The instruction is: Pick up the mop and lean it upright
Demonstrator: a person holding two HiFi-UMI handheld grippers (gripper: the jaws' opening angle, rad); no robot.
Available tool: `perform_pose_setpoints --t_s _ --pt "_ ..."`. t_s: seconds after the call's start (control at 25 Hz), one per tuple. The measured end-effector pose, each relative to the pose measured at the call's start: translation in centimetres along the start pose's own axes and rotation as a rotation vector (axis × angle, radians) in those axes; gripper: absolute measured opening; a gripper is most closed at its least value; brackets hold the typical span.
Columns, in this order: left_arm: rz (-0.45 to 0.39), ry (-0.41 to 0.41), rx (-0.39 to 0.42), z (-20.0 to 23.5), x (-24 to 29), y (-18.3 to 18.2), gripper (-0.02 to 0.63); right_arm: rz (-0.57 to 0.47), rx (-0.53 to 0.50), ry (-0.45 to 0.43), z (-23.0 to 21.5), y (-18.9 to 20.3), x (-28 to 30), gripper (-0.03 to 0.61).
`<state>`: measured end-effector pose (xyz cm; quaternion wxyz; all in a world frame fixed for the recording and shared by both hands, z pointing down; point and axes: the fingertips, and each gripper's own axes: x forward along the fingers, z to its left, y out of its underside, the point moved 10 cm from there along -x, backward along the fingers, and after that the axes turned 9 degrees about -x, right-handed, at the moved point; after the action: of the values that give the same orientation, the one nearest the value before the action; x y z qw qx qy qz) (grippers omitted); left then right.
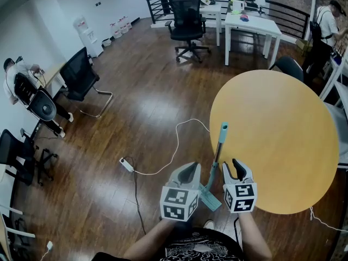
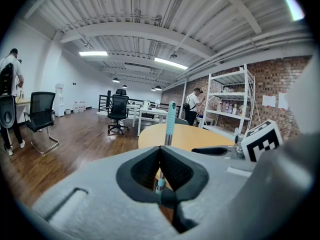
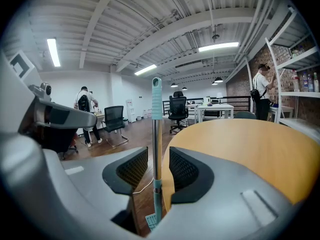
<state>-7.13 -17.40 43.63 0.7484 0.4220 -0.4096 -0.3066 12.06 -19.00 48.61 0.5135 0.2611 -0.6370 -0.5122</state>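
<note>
The mop (image 1: pixel 217 151) stands nearly upright, its metal handle with a teal grip leaning on the edge of the round yellow table (image 1: pixel 283 140) and its teal head (image 1: pixel 210 198) on the floor. My right gripper (image 1: pixel 237 168) is beside the handle. In the right gripper view the mop handle (image 3: pixel 156 134) runs between the parted pads of the right gripper (image 3: pixel 158 156), with a gap on each side. My left gripper (image 1: pixel 188 170) is just left of the mop. Its jaws meet at the tips (image 2: pixel 160 149) with nothing held, and the mop (image 2: pixel 170 119) shows beyond them.
A power strip with a white cable (image 1: pixel 126 165) lies on the wooden floor to the left. Black office chairs (image 1: pixel 187 20) (image 1: pixel 81 75) and white desks (image 1: pixel 250 23) stand farther off. One person (image 1: pixel 326 26) stands by shelves at the far right, another (image 1: pixel 19 80) at the left wall.
</note>
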Motion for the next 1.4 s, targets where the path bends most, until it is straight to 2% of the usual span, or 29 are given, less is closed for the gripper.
perform_pose_setpoints --t_s 0.28,0.48,0.6,1.04,1.4 --pt "-0.001 -0.001 0.004 -0.2 0.1 -0.2 0.003 -0.010 -0.002 0.002 0.0 -0.5 -0.4 0.132" --pt "-0.015 -0.021 0.005 -1.6 -0.5 0.1 0.003 -0.051 -0.017 0.006 -0.2 -1.3 -2.8 0.035" --pt "-0.027 -0.038 0.005 -2.8 -1.5 0.5 0.003 -0.074 -0.035 -0.011 -0.1 -1.6 -4.6 0.000" --pt "-0.042 -0.052 0.013 -5.3 -5.3 2.2 0.003 -0.138 -0.051 -0.081 2.2 -2.2 -9.2 0.000" --pt "-0.043 -0.021 0.030 -4.1 -7.4 3.0 0.003 -0.156 -0.053 -0.058 5.0 -2.0 -10.2 0.000"
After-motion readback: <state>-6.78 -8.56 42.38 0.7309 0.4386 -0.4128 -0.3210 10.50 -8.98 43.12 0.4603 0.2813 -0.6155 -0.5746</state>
